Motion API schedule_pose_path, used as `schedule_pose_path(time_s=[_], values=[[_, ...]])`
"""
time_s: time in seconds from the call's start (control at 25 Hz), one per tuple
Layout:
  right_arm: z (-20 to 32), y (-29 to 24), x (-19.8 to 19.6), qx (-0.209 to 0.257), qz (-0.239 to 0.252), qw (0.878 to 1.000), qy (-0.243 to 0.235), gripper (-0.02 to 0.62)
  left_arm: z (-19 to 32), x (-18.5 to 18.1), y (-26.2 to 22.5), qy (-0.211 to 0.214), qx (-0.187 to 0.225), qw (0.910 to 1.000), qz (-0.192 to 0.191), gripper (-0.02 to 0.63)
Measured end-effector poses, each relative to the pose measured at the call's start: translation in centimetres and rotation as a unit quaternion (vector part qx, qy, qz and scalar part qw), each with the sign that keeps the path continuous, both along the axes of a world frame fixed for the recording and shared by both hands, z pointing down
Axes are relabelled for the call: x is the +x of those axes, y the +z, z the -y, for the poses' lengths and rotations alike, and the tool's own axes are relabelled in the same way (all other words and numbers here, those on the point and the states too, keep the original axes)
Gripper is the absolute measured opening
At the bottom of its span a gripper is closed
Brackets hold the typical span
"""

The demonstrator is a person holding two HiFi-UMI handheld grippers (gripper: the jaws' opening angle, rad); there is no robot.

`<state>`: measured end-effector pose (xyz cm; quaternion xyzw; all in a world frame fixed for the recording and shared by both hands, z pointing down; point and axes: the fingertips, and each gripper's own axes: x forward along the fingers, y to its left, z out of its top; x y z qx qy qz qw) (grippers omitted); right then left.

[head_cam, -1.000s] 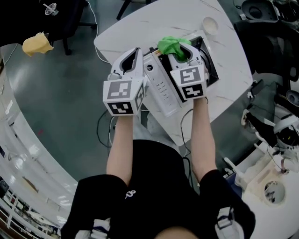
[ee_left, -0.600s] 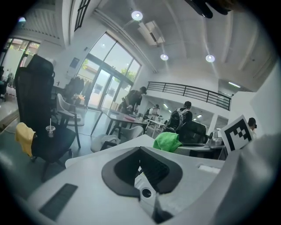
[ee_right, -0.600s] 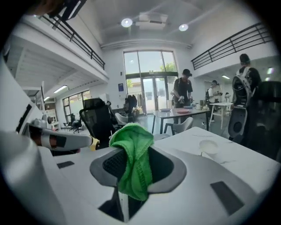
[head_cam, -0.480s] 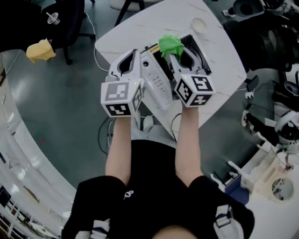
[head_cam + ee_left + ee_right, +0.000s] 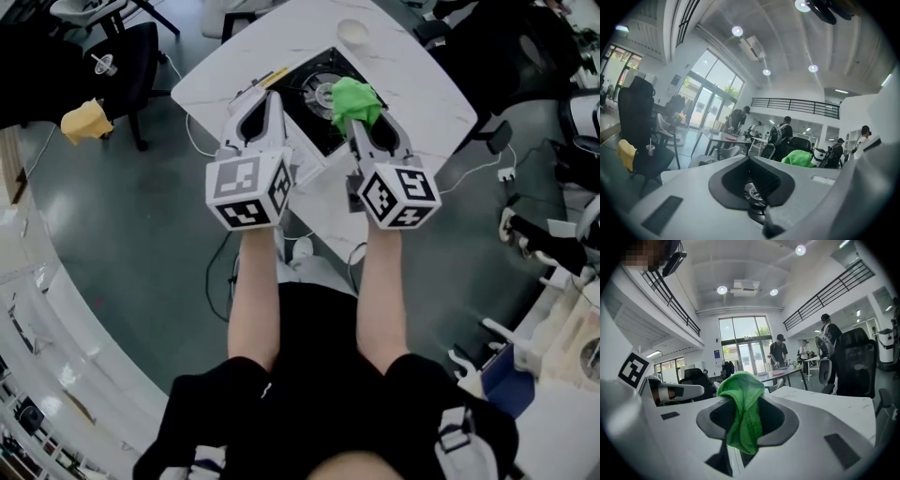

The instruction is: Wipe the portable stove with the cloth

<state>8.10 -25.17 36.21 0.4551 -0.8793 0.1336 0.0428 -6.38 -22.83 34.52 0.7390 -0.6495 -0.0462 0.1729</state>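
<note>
**Cloth over stove top, wiping pass in hand**

Seen from the head view, the portable stove (image 5: 302,111) lies on the white surface (image 5: 412,75) at 12 o'clock from the person. The right gripper (image 5: 356,118) is clamped on the green cloth (image 5: 354,97). Its own view shows the fabric pinched between the jaws and bunched out past the tips. The cloth sits at about 3 o'clock of the round burner (image 5: 323,92), over the black top. I cannot tell whether it presses on the top or hangs just above it.

The left gripper (image 5: 271,97) has its jaws together with nothing held. It sits at the stove's 9 o'clock edge, and I judge it is there to steady the body.

A small cup (image 5: 353,31) stands at 1 o'clock beyond the stove, well apart.

Step, as I judge it: the wipe itself, early to midway. The next move calls for a flat drag of the cloth toward 9 o'clock across the burner, with the clamp kept firm and the stove braced against sliding.
</note>
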Motion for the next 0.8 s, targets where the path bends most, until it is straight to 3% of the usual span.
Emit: schedule_pose_path(time_s=[0.2, 0.44, 0.8], values=[[-3.4, -1.0, 5.1, 0.004, -0.005, 1.000, 0.016, 0.114, -4.7, 3.2, -1.9, -0.001, 0.010, 0.9993, 0.035, 0.000], [-5.8, -4.3, 9.5, 0.044, -0.015, 0.999, 0.022, 0.114, -8.7, 6.6, -2.1, 0.002, 0.014, 0.9984, 0.054, 0.000], [-6.5, -5.8, 10.6, 0.058, -0.013, 0.998, 0.026, 0.115, -10.2, 7.6, -4.5, 0.003, 0.039, 0.9965, 0.074, 0.000]])
